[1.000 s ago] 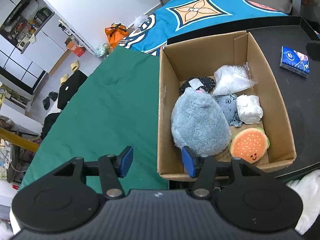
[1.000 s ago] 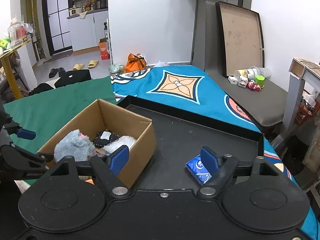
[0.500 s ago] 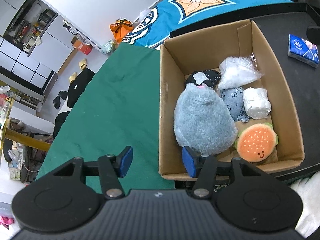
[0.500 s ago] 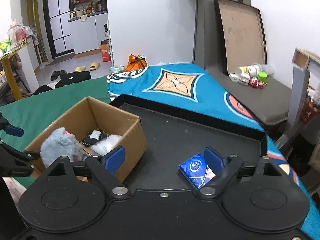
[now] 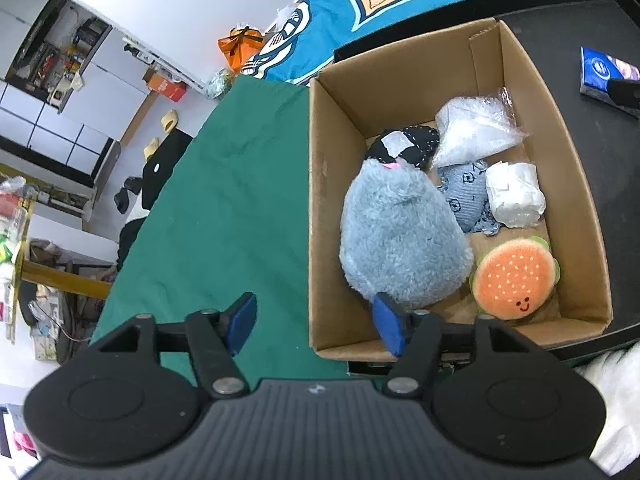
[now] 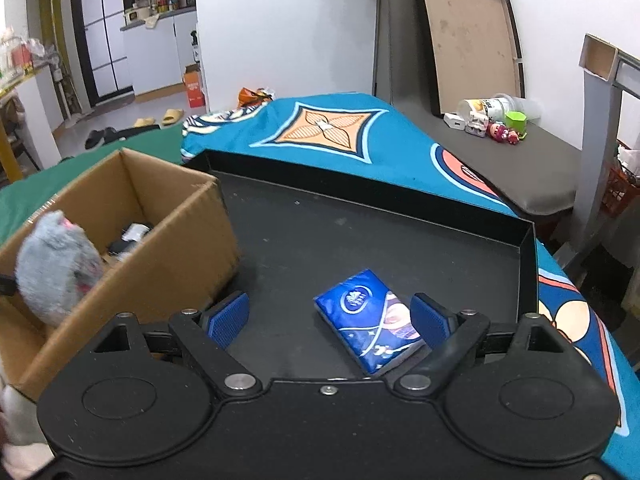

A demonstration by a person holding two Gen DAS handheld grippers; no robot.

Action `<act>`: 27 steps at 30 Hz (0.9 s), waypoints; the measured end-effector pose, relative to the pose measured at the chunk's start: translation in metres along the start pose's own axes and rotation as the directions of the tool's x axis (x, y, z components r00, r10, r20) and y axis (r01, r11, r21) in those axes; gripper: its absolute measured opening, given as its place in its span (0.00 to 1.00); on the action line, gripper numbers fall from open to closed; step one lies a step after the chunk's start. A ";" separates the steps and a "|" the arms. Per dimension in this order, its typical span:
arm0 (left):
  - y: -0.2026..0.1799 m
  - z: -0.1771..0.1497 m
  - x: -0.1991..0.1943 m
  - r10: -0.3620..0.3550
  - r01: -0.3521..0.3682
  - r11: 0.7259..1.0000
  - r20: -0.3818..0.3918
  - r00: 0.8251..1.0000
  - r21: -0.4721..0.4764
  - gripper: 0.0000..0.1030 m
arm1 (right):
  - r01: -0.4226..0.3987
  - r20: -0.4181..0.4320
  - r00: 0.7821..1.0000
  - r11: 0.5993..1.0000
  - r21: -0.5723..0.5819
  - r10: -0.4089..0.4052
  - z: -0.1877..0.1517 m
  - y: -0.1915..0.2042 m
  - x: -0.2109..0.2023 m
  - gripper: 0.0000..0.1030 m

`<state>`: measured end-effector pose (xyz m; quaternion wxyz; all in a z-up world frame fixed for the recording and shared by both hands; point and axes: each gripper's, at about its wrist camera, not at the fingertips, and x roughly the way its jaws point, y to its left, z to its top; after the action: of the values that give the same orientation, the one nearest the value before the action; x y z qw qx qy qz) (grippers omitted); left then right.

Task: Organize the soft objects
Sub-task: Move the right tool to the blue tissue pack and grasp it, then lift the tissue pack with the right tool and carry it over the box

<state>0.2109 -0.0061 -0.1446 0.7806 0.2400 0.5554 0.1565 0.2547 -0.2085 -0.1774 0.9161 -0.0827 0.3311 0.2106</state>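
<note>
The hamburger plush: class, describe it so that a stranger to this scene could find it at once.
Find the cardboard box on the black tray. In its near corner, beside the big grey furry plush, lies the hamburger plush. It alone is round, orange and smiling.

Box (image 5: 496,60): set on the tray (image 6: 360,240) at its left edge. Held within: plush (image 5: 400,240) at the left wall, burger (image 5: 514,276) to its right, bags (image 5: 476,128) behind. Tissue pack (image 6: 370,326): laid on the tray, right of the box.
</note>
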 end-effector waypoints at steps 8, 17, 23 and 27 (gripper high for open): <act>-0.005 0.005 0.005 0.017 -0.017 1.000 -0.025 1.000 0.008 0.65 | 0.038 -0.046 0.998 0.999 0.003 -0.038 -0.006 -0.012 0.027 0.85; -0.008 0.007 0.004 0.028 -0.028 0.999 -0.027 0.999 0.020 0.65 | 0.061 -0.109 0.992 0.998 -0.018 -0.062 -0.015 -0.017 0.050 0.80; -0.007 0.006 0.000 0.029 -0.028 1.000 -0.018 0.999 0.014 0.65 | 0.010 -0.135 0.991 1.000 0.022 -0.007 -0.017 -0.019 0.044 0.57; -0.005 0.003 -0.003 0.027 -0.027 1.000 -0.005 1.000 0.007 0.65 | 0.017 -0.136 0.991 0.999 0.028 -0.013 -0.019 -0.016 0.037 0.56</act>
<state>0.2124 -0.0121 -0.1438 0.7761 0.2498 0.5549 0.1656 0.2769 -0.2159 -0.2154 0.8940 -0.0860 0.3953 0.1929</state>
